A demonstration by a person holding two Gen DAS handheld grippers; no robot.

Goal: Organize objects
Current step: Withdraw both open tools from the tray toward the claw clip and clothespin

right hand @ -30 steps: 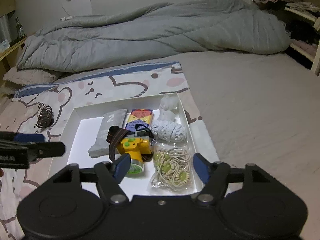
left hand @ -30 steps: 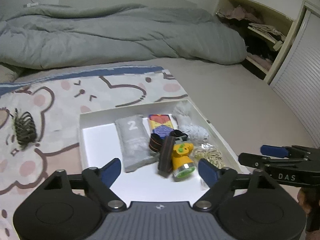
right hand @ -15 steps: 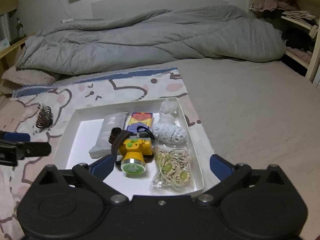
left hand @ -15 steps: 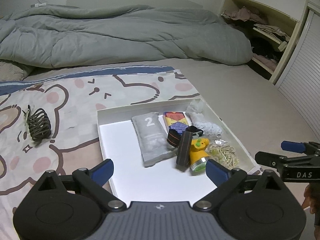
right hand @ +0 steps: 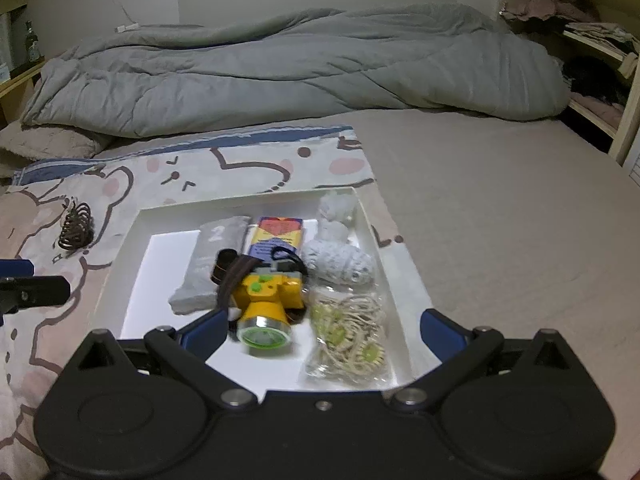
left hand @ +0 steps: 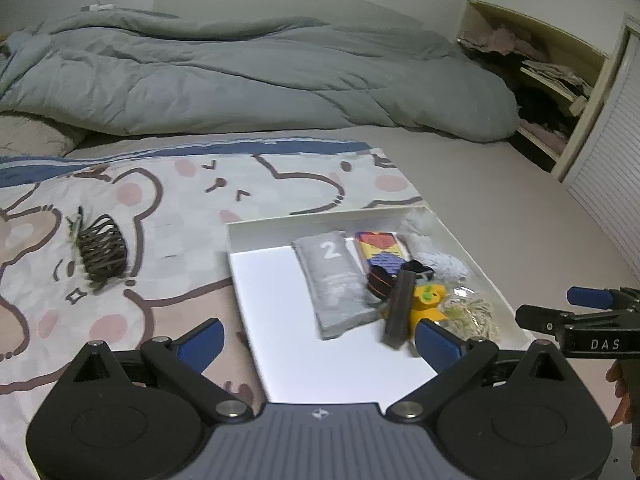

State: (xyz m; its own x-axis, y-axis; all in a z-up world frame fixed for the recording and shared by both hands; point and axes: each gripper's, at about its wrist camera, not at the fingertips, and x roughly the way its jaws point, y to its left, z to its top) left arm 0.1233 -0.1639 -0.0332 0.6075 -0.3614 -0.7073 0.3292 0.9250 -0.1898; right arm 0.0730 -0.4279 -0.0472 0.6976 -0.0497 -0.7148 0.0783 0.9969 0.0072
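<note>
Both tongs spread, holding nothing: left tongs & right tongs hover at near edge of white tray. Tray holds yellow headlamp, grey pouch etc. Brown hair claw lies on bear-print blanket, left of tray.

Left wrist cam sits low behind its open fingers, looking fwd over the tray's near-left corner, w/ mat ahead-left. Right wrist cam looks fwd from near the tray's front edge, closer in. Both share tray, hair clip, duvet, and each catches the other gripper at its frame edge
</note>
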